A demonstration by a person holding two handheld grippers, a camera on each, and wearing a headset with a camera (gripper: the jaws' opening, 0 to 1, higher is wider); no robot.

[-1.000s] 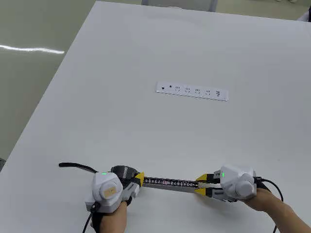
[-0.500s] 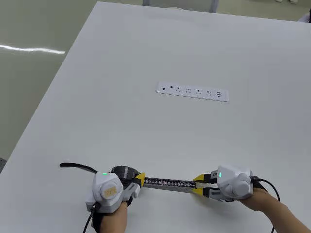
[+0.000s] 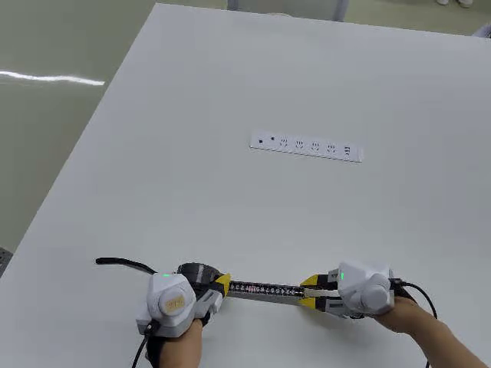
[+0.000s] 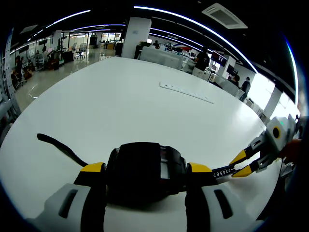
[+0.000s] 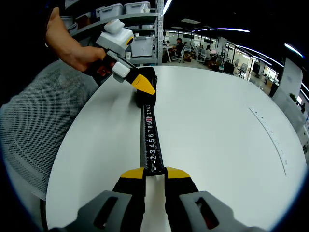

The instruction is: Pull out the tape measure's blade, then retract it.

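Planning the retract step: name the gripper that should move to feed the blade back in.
Right, probably. The right gripper is shut on the blade tip and can carry it toward the tape measure case, which the left gripper holds on the table as an anchor.

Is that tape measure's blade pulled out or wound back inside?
Pulled out: the numbered blade stretches across the table from the case in the left gripper to the right gripper.
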